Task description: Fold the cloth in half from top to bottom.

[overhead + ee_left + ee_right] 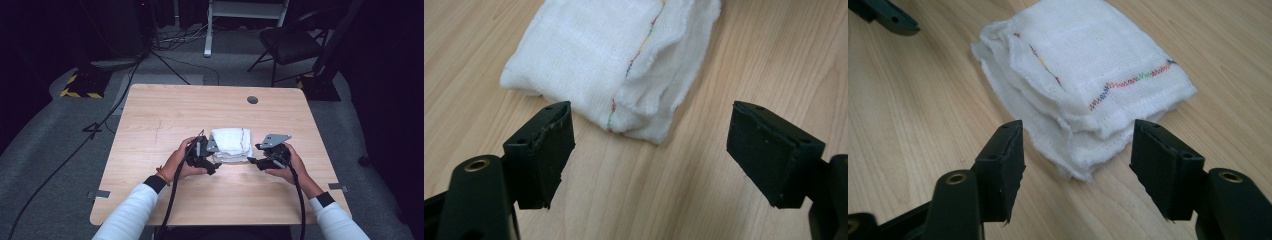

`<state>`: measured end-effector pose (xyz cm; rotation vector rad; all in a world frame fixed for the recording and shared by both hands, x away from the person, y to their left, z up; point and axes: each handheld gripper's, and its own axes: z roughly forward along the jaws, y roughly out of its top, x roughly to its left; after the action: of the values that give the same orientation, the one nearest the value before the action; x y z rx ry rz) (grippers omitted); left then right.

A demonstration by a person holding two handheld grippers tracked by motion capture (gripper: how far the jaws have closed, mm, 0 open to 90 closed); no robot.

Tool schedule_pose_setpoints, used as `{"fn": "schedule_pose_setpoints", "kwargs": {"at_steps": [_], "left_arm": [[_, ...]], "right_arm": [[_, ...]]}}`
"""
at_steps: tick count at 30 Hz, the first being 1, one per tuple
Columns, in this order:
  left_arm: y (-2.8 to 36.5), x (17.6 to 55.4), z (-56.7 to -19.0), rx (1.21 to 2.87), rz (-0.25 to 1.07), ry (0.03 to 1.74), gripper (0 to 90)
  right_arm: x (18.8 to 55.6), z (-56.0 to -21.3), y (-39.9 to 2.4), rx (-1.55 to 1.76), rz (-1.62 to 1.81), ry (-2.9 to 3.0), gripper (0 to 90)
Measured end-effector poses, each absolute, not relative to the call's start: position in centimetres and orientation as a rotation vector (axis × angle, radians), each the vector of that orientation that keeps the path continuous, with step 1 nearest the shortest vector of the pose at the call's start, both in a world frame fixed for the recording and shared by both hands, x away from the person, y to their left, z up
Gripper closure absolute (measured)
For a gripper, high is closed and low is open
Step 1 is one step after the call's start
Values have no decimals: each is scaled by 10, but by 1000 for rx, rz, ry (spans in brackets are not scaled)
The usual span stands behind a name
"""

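High view: fixed above the near side, facing forward and down over the whole tabletop (pixel 165 110). Both tongs views: low, close, looking along their jaws from left and right. All three share the folded white cloth (pixel 231 142).

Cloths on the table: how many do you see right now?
1. A single folded white cloth lies near the middle of the table, between the left tool and the right tool. Its stacked layers could hide another piece.

No text, label, brand, number or sign can be read on anything that is seen in these views.
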<state>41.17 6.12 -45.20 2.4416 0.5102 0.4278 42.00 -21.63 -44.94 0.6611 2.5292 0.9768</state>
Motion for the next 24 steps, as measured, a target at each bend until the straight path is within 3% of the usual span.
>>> {"fn": "schedule_pose_setpoints", "kwargs": {"at_steps": [24], "left_arm": [[108, 371, -453, 2485, 593, 563, 198]], "right_arm": [[388, -438, -263, 693, 887, 2471, 349]]}}
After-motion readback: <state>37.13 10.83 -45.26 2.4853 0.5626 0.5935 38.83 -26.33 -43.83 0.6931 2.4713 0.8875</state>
